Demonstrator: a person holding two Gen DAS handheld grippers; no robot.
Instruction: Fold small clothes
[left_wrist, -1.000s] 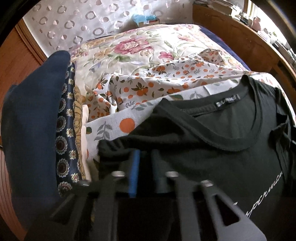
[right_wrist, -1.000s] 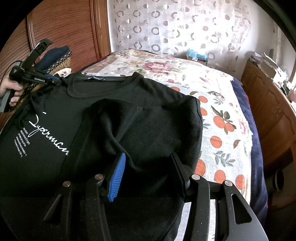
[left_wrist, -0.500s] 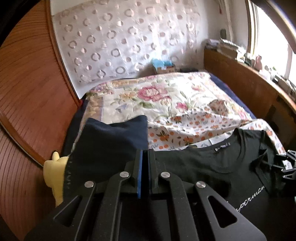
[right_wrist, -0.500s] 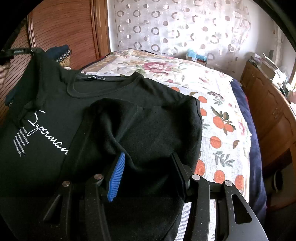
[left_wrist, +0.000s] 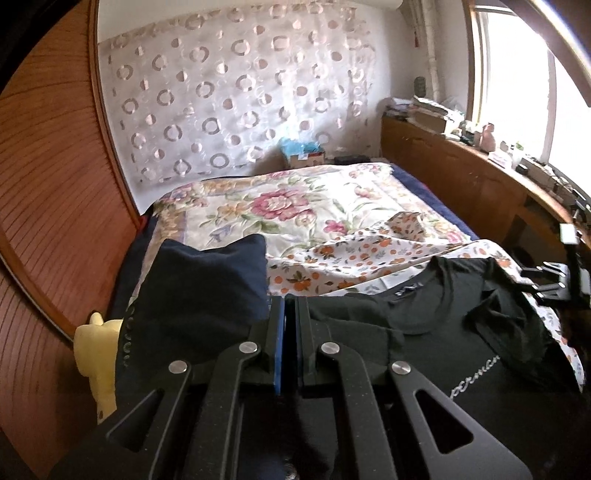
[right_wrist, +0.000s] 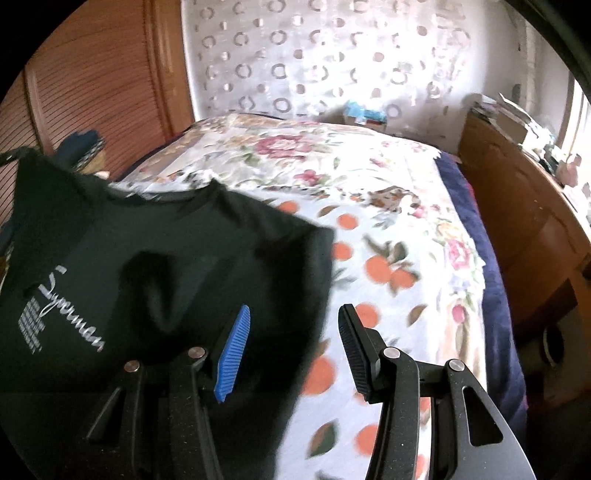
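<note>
A black T-shirt (left_wrist: 461, 332) with white script print lies on the bed; it also shows in the right wrist view (right_wrist: 166, 266). My left gripper (left_wrist: 290, 317) is shut on the shirt's left shoulder edge and holds it raised. My right gripper (right_wrist: 293, 325) is open and empty, above the shirt's right edge, with the blue pad over the cloth and the black pad over the bedsheet. The right gripper's body shows at the far right of the left wrist view (left_wrist: 554, 284).
The bed has a floral quilt (left_wrist: 288, 210) and an orange-print sheet (right_wrist: 388, 273). A navy folded pile (left_wrist: 199, 288) and a yellow toy (left_wrist: 98, 350) lie at the left by the wooden headboard (left_wrist: 48, 206). A wooden cabinet (right_wrist: 524, 206) runs along the right.
My left gripper has lifted the shirt's shoulder up and held it. My right gripper has let go of the sleeve and moved right, off the cloth.
</note>
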